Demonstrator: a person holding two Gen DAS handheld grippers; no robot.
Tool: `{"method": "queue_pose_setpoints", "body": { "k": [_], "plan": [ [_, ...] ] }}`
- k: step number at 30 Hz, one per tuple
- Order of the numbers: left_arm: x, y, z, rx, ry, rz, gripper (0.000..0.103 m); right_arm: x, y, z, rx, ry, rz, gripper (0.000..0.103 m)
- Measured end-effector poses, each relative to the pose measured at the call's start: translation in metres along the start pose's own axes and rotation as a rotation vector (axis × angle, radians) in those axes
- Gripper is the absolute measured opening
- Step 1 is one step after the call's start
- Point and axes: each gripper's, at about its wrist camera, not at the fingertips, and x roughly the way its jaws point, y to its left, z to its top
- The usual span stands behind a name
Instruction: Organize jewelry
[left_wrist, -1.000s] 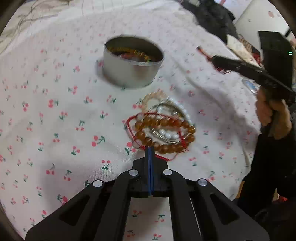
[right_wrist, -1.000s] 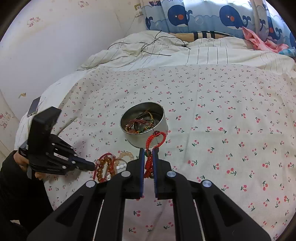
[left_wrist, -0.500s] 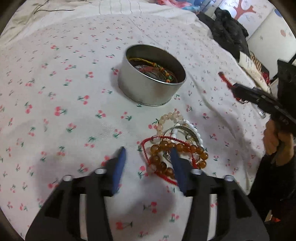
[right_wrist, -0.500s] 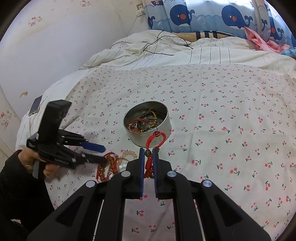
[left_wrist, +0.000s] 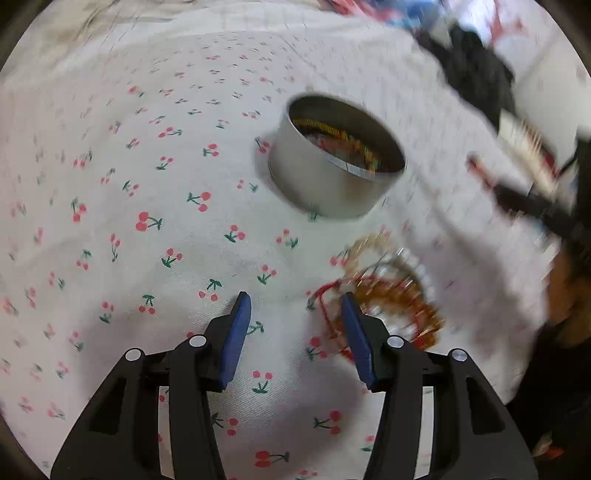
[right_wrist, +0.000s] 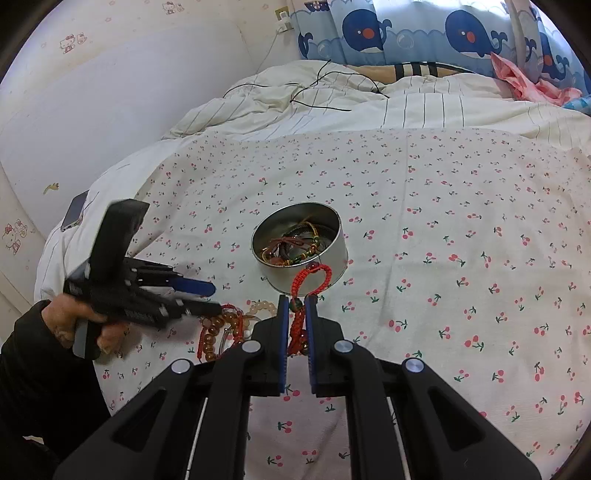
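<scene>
A round metal tin (right_wrist: 299, 247) with several bracelets inside stands on the cherry-print bedsheet; it also shows in the left wrist view (left_wrist: 332, 173). My right gripper (right_wrist: 295, 301) is shut on a red braided bracelet (right_wrist: 310, 280), held just in front of the tin. A pile of bead bracelets (left_wrist: 391, 295) lies on the sheet; it also shows in the right wrist view (right_wrist: 225, 328). My left gripper (left_wrist: 293, 302) is open and empty, its right finger beside the pile's left edge. It also shows in the right wrist view (right_wrist: 205, 297).
A crumpled striped duvet (right_wrist: 332, 99) with a black cable lies behind the sheet. A phone (right_wrist: 74, 216) rests at the bed's left edge. Whale-print pillows (right_wrist: 406, 33) line the back. Dark clothing (left_wrist: 476, 70) lies at the far right.
My left gripper opened and shifted left, so the bead pile now sits by its right finger. The right gripper held the red bracelet near the tin throughout.
</scene>
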Motion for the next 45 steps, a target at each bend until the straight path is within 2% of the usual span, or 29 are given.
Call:
{"method": "queue_pose_setpoints", "body": {
  "k": [1, 4, 7, 8, 9, 10, 11, 13, 17, 21, 26, 31, 34, 39, 42, 44, 45],
  "plan": [
    [0.004, -0.005, -0.001, 0.034, 0.008, 0.053, 0.048, 0.0, 0.0, 0.0, 0.0, 0.0, 0.002, 0.01],
    [0.007, -0.012, -0.001, 0.072, 0.01, 0.113, 0.047, 0.0, 0.0, 0.0, 0.0, 0.002, 0.0, 0.01],
    [0.005, -0.016, 0.0, 0.084, 0.006, 0.133, 0.036, 0.001, 0.0, 0.001, 0.002, 0.0, 0.001, 0.01],
    [0.006, -0.018, 0.0, 0.09, 0.005, 0.128, 0.027, 0.001, 0.0, 0.001, 0.001, -0.001, 0.002, 0.01],
    [0.007, -0.021, -0.001, 0.094, 0.004, 0.112, 0.011, 0.001, 0.001, 0.001, -0.002, -0.002, 0.004, 0.01],
    [0.011, -0.029, -0.001, 0.106, 0.011, 0.081, 0.004, 0.001, 0.002, 0.001, -0.006, -0.003, 0.003, 0.01],
    [0.012, -0.037, -0.003, 0.138, 0.019, 0.07, 0.002, 0.002, 0.003, 0.002, -0.011, -0.005, 0.004, 0.01],
    [0.011, -0.046, -0.004, 0.174, 0.019, 0.065, 0.002, 0.002, 0.005, 0.002, -0.019, -0.014, 0.002, 0.01],
    [-0.019, -0.049, -0.001, 0.172, -0.031, -0.021, 0.002, -0.007, 0.006, 0.006, -0.019, -0.061, 0.005, 0.009],
    [-0.069, -0.039, 0.011, 0.122, -0.149, -0.13, 0.002, -0.019, 0.009, 0.014, -0.023, -0.14, 0.03, 0.009],
    [-0.102, -0.036, 0.038, 0.077, -0.262, -0.206, 0.002, -0.018, 0.015, 0.032, -0.015, -0.2, 0.061, 0.009],
    [-0.102, -0.041, 0.066, 0.032, -0.32, -0.177, 0.002, 0.0, 0.022, 0.048, -0.011, -0.199, 0.072, 0.009],
    [-0.088, -0.035, 0.082, 0.011, -0.334, -0.149, 0.002, 0.01, 0.023, 0.051, -0.017, -0.187, 0.053, 0.009],
    [-0.053, -0.024, 0.099, -0.039, -0.312, -0.129, 0.002, 0.029, 0.019, 0.053, 0.001, -0.161, 0.041, 0.009],
    [-0.027, -0.019, 0.102, -0.054, -0.272, -0.1, 0.002, 0.045, 0.018, 0.054, 0.004, -0.13, 0.013, 0.009],
    [-0.012, -0.015, 0.105, -0.067, -0.229, -0.113, 0.002, 0.053, 0.016, 0.055, 0.006, -0.112, -0.005, 0.009],
    [-0.007, -0.015, 0.105, -0.067, -0.218, -0.088, 0.003, 0.058, 0.015, 0.055, 0.005, -0.1, -0.011, 0.009]
  ]
}}
